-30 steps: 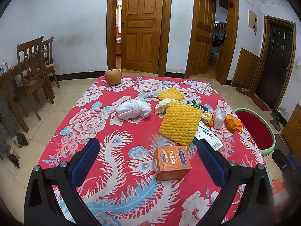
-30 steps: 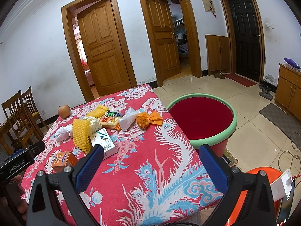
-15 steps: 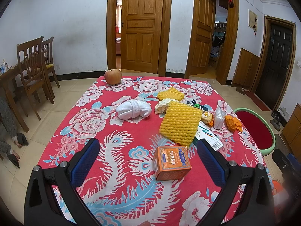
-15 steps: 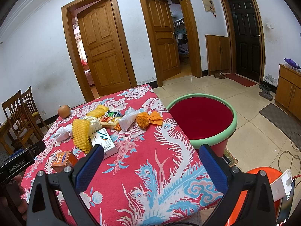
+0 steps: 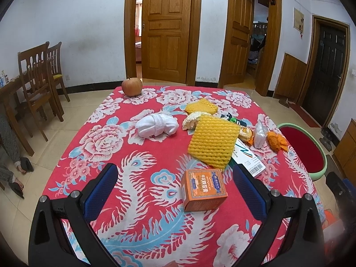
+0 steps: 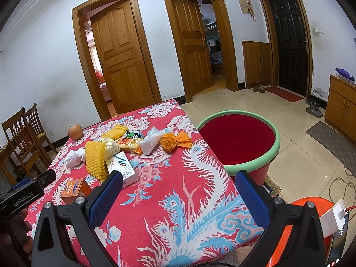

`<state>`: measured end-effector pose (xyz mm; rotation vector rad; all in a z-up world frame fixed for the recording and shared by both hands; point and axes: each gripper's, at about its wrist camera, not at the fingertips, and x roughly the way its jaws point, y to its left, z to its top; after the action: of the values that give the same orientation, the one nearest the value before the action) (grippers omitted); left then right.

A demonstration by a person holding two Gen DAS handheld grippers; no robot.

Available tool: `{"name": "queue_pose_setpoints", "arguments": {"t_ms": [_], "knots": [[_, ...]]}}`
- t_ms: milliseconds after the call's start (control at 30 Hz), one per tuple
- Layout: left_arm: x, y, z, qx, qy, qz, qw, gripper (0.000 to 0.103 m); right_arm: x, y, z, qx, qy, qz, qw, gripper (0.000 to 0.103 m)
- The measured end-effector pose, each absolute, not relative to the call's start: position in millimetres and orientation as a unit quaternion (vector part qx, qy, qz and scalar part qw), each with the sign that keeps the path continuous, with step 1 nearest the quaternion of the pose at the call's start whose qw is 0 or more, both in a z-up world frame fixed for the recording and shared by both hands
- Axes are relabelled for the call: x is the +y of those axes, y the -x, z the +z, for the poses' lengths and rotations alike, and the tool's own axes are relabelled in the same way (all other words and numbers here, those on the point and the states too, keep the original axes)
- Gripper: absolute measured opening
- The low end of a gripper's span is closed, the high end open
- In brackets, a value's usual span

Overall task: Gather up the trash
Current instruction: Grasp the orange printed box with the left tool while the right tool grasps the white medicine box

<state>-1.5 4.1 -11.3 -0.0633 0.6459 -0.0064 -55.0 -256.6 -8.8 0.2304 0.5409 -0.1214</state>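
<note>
Nothing moved; orange box (image 5: 203, 189) between wide jaws.

L gripper (image 5: 175, 189) & R gripper (image 6: 178, 194): jaws wide apart.

Two wrist fisheye views over a table draped in a red floral cloth (image 5: 106, 142).
The left wrist view looks from the near edge straight across toward the wooden doors; the right wrist view looks from the near right corner, obliquely. Both share the small orange cardboard box (image 5: 203, 190) (image 6: 74, 189) and red green-rimmed plastic basin (image 5: 304, 151) (image 6: 238, 141).
</note>
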Motion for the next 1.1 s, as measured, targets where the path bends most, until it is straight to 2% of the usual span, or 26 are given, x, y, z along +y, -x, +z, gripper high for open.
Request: {"name": "queue_pose_setpoints", "arguments": {"t_ms": [533, 600, 800, 833, 933, 1100], "knots": [[-18.1, -24.7, -40.1, 0.373, 0.011, -0.021, 0.927, 0.101, -265.6, 53.5, -12.8, 0.277, -0.118, -0.070, 0.951, 0.103], [-19.8, -29.5, -45.8, 0.383, 0.010, -0.019, 0.923, 0.099, -267.2, 52.8, -14.0, 0.280, -0.117, -0.073, 0.950, 0.103], [-22.8, -38.2, -63.3, 0.414, 0.019, -0.041, 0.909, 0.086, -270.2, 47.3, -20.6, 0.293, -0.119, -0.079, 0.945, 0.103], [-23.8, -39.5, -65.6, 0.418, 0.019, -0.048, 0.907, 0.083, -270.3, 45.8, -21.9, 0.296, -0.118, -0.079, 0.945, 0.103], [-24.9, -43.2, -70.9, 0.431, 0.021, -0.063, 0.900, 0.064, -266.7, 41.4, -23.3, 0.300, -0.109, -0.076, 0.945, 0.103], [-22.8, -46.5, -72.4, 0.437, 0.027, -0.074, 0.896, 0.054, -259.8, 30.1, -23.7, 0.313, -0.101, -0.063, 0.942, 0.103]]}}
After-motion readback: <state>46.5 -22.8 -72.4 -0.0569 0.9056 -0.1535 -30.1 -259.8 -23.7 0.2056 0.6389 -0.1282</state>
